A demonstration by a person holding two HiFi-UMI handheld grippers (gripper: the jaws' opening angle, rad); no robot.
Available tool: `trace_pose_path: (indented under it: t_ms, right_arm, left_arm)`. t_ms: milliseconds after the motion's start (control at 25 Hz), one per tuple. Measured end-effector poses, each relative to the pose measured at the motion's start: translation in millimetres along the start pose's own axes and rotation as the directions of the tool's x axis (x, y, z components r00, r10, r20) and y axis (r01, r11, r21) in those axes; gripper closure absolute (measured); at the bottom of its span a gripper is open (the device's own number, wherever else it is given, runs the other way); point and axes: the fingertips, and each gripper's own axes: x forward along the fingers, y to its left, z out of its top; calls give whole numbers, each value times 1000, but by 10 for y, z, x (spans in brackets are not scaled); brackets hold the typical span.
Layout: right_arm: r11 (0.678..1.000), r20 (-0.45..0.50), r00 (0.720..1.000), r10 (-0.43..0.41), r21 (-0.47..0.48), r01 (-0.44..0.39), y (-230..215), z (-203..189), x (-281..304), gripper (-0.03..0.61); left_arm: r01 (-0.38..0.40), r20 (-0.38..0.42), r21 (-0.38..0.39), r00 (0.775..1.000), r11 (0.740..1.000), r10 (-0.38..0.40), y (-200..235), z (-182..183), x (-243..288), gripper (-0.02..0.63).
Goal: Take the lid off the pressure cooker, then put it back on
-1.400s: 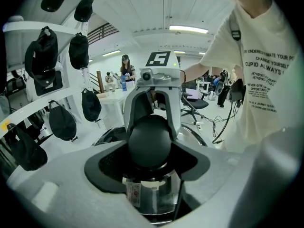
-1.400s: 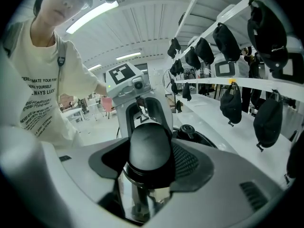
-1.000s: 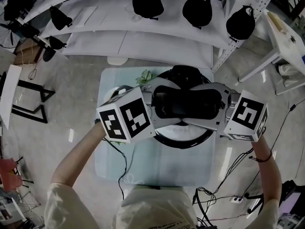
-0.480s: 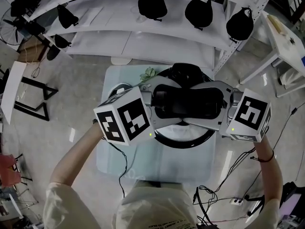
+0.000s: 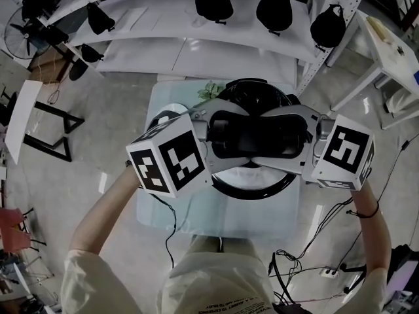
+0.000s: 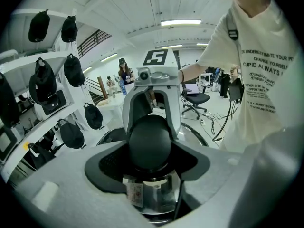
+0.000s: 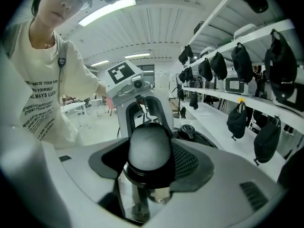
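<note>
Left hand-held gripper [image 5: 222,136] and right hand-held gripper [image 5: 288,139] meet from opposite sides over the middle of the worktop [image 5: 216,224], each with its jaws closed around the knob [image 6: 149,139] of the pressure cooker lid [image 6: 159,194]. From the head view the knob is only a dark mass between white jaws. The cooker's round black rim [image 5: 256,190] and a pale crescent show below them. Whether the lid sits on the pot or is clear of it cannot be told, and the pot's inside is hidden.

The left gripper view gives the detail: a smooth, matt black, domed knob cradled by dark ribbed pads [image 6: 111,163]. Beneath it is polished metal carrying a small paper sticker [image 6: 134,194]. The right gripper view shows the same knob paler with glare, mirror-like metal below it, and a small black cap-like fitting [image 7: 189,131] on the dark rim behind.

Each gripper view also catches the other gripper's white arch of jaws and its marker cube [image 6: 156,57], plus the person's cream printed T-shirt [image 6: 259,80]. Black caps [image 5: 213,4] hang along the white shelves [image 5: 196,51] beyond the pale, glassy worktop
</note>
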Motion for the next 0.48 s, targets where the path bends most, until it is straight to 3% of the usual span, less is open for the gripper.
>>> trace_pose_path:
  t_ms: [480]
  right_arm:
    - [1000, -7, 1000, -16, -3, 16, 528, 82, 71, 304]
  left_arm:
    - [9, -1, 42, 1000, 999, -9, -496, 27, -212, 342]
